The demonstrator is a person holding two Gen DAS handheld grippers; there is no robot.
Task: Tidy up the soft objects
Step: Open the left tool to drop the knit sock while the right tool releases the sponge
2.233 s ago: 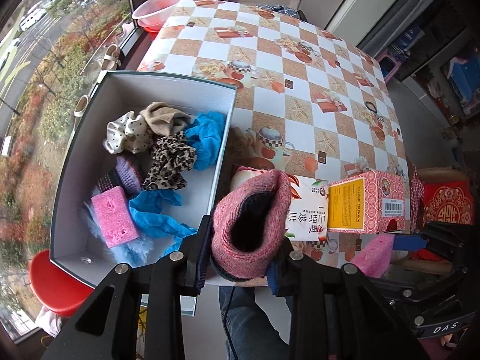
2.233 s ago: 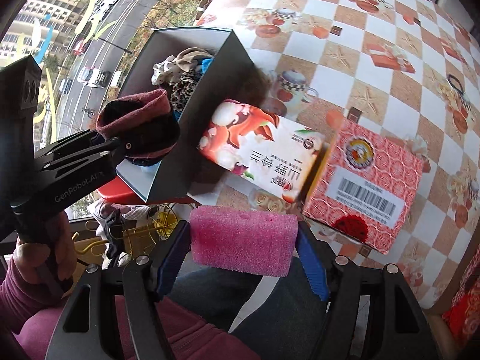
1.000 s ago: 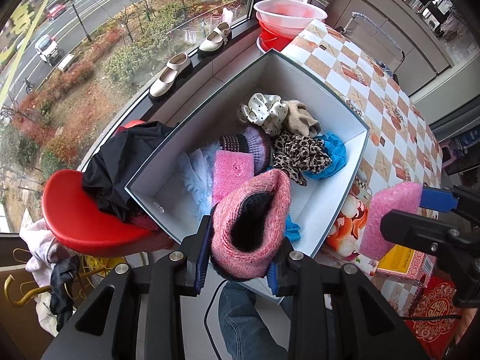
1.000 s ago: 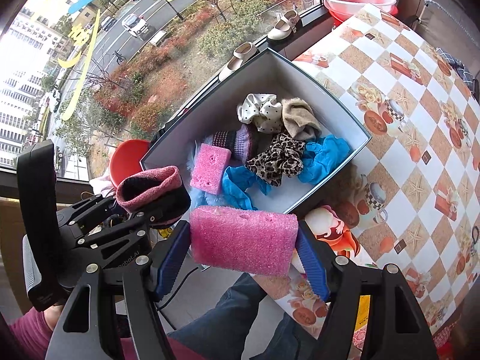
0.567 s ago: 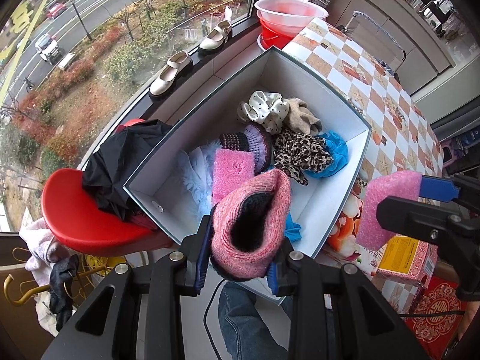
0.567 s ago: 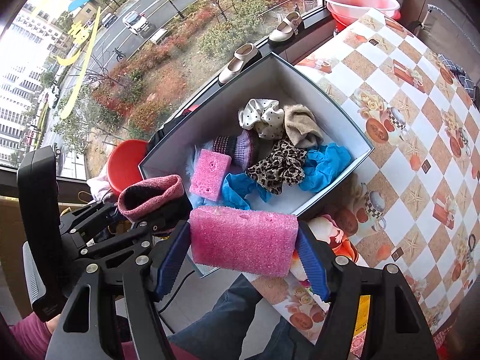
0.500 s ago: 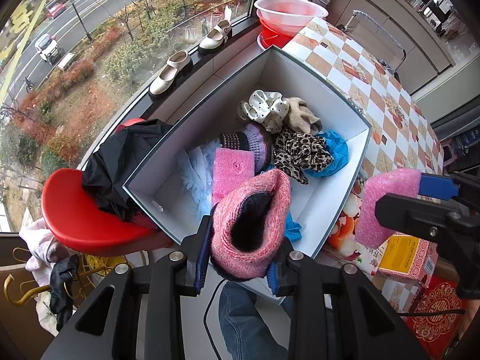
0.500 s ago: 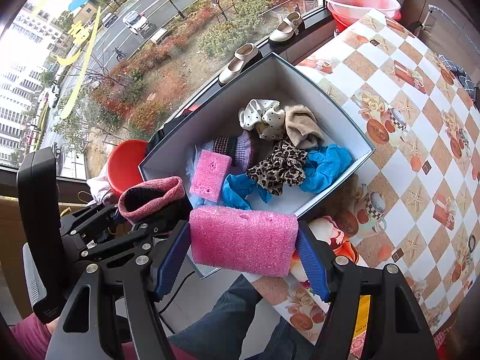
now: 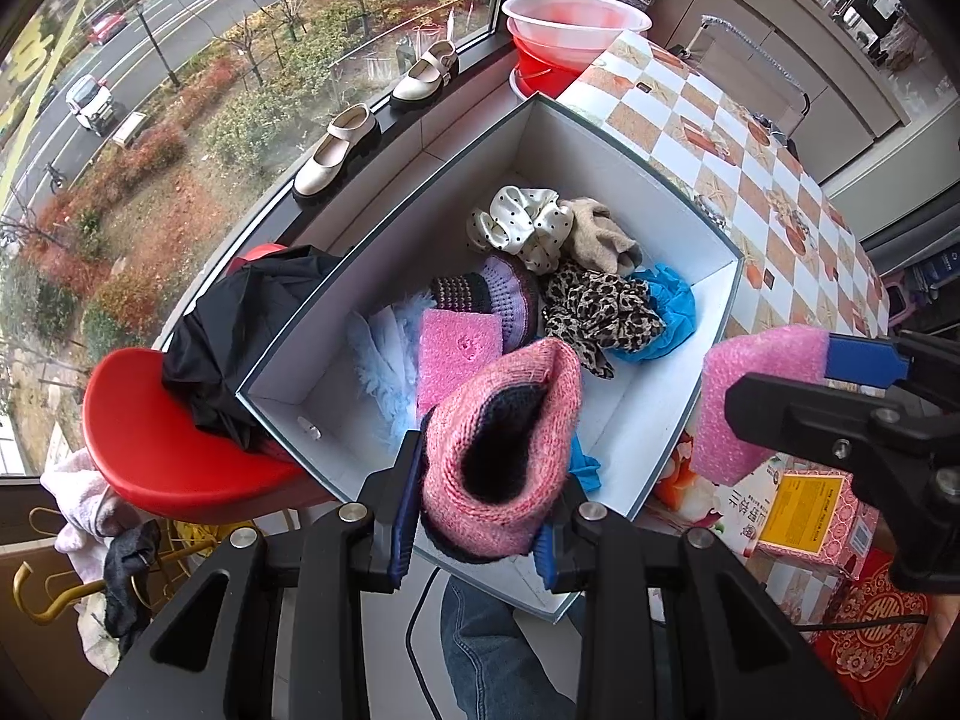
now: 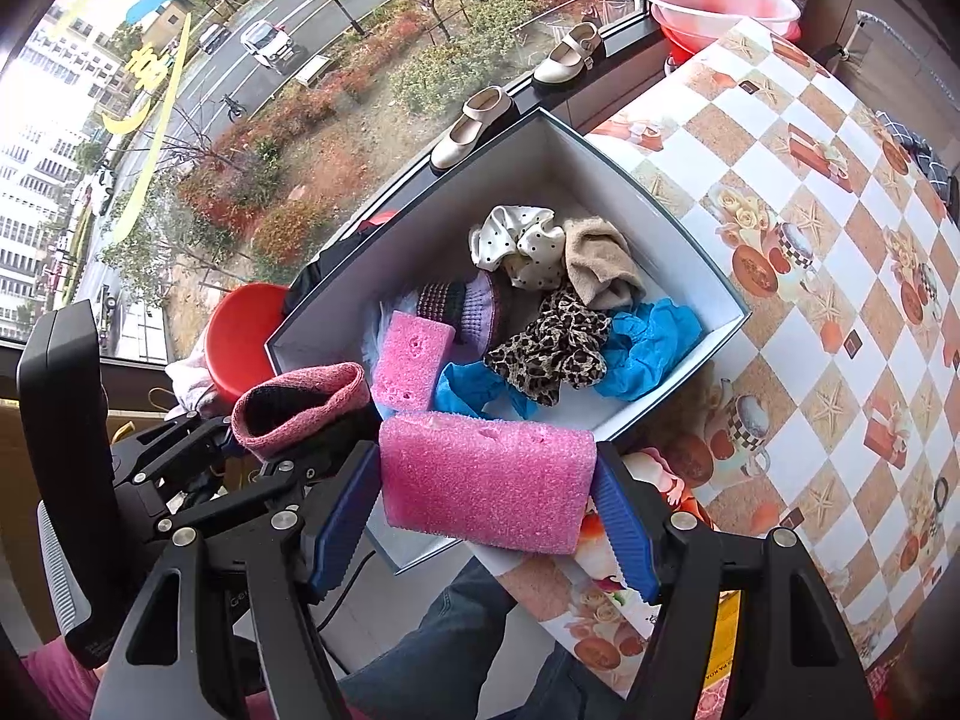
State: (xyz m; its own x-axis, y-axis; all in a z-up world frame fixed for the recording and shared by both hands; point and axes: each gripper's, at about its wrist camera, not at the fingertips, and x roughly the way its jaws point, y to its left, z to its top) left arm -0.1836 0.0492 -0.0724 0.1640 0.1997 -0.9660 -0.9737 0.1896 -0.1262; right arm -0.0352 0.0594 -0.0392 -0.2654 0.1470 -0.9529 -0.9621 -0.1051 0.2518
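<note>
Blue cloth (image 9: 585, 468) mostly hidden behind pink knit cuff (image 9: 501, 450); yellow-labelled carton (image 9: 804, 510) half behind right tool (image 9: 840, 420)

Checkered tablecloth (image 10: 798, 276), window (image 9: 180, 60) — street below, daylight

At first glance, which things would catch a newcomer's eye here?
The pink knit hat gripped in the left gripper over the box's near end, and the pink foam sponge clamped in the right gripper. Behind them, the open box holds scrunchies and blue cloths.
</note>
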